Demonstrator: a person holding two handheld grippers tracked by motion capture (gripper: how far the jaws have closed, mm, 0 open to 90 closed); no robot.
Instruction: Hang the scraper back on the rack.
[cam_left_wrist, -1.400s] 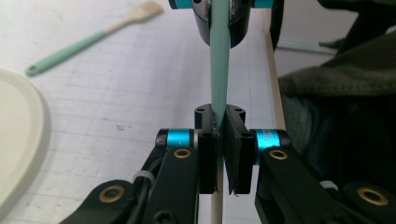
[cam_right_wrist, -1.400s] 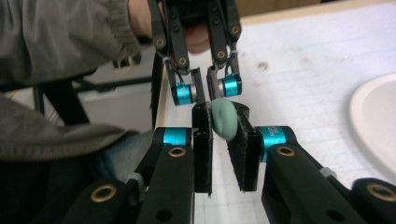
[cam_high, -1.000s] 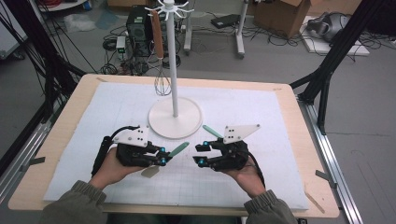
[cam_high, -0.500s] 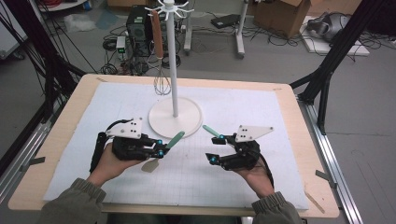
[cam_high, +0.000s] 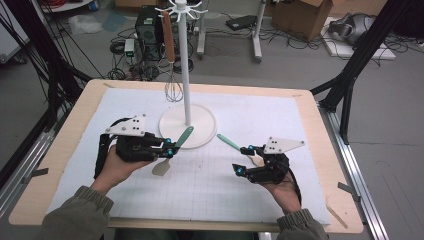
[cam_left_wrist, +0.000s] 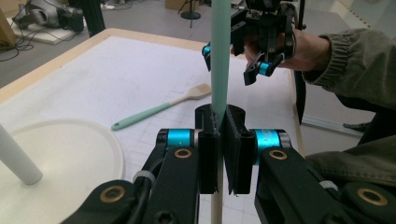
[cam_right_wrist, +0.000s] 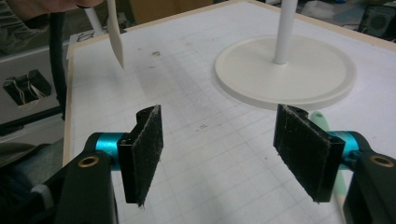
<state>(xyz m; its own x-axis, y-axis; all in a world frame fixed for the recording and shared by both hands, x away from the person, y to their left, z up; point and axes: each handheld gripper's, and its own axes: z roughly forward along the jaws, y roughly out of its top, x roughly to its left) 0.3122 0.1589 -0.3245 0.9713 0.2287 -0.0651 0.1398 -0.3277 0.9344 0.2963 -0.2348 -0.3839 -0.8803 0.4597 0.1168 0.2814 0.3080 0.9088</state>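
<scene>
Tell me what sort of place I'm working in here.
Most likely a lab or workshop set up for recording, not a kitchen. A wooden table with a white gridded mat stands on a bare floor strewn with cables, a computer tower and cardboard boxes.

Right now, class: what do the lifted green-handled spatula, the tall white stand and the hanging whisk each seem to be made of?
Green-handled spatula in the left tool: matte, probably silicone-coated handle with a pale, wood-like blade.
Tall white stand: smooth, evenly white pole and round base, likely painted metal or plastic; unclear which.
Hanging whisk: thin, apparently metal wire loops under a brown, seemingly wooden handle.
</scene>
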